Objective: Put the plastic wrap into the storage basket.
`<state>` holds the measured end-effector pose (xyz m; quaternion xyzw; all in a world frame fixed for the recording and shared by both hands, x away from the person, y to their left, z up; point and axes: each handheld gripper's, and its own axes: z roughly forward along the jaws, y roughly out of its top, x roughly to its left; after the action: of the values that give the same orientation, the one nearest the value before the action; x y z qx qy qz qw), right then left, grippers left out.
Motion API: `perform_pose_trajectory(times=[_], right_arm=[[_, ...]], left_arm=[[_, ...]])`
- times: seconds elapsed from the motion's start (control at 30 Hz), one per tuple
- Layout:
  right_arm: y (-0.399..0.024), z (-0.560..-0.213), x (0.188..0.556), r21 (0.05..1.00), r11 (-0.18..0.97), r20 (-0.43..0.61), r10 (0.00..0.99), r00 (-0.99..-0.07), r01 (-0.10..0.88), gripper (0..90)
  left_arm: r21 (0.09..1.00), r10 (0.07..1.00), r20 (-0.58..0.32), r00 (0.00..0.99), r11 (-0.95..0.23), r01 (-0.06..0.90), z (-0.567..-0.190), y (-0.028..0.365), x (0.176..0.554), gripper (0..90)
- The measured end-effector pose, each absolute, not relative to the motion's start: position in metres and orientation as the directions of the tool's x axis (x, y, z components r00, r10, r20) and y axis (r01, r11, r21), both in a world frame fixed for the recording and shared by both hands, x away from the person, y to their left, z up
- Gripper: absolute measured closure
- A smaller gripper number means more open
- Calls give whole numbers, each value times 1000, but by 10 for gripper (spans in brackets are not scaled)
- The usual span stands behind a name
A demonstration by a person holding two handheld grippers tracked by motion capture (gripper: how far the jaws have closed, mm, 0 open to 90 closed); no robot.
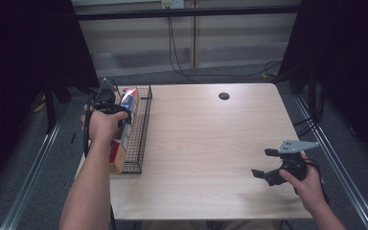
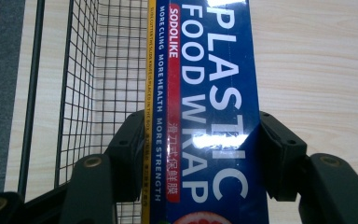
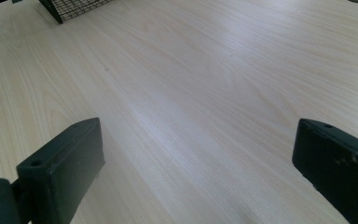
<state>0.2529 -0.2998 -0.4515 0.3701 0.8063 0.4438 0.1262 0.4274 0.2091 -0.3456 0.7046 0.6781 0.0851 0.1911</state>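
The left gripper (image 2: pixel 200 154) is clamping a long blue box of plastic food wrap (image 2: pixel 209 107), with one black jaw pressing on each long side face. In the left gripper view the box is running straight away from the jaws, its printed lettering reading along its length. In the high view the box (image 1: pixel 124 127) is lying over the black wire basket (image 1: pixel 141 129) that is sitting along the table's (image 1: pixel 211 143) left edge. Its long axis is running parallel to that edge, with one end pointing toward the table's far left corner and the other toward the near left corner. That near end is reaching about to the basket's near rim. Whether the box is resting on the basket floor cannot be told.

The right gripper (image 1: pixel 264 163) is hovering near the table's near right corner, well apart from the basket. Its jaws are standing wide apart with nothing between them, and bare tabletop is showing in the gap.
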Motion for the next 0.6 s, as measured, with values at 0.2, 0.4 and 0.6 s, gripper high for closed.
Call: perform_pose_trajectory(times=[0.2,0.4,0.6], right_arm=[[-300,-451,253,810,332,127,706,-696,484,18],[-300,-451,253,809,329,130,708,-694,487,19],[-300,-451,253,809,330,130,706,-696,487,19]], left_arm=[[379,990,-132,58,-3,925,-348,208,427,425],[371,991,-122,46,2,929,-353,209,427,426],[365,991,-131,35,16,931,-358,210,427,425]])
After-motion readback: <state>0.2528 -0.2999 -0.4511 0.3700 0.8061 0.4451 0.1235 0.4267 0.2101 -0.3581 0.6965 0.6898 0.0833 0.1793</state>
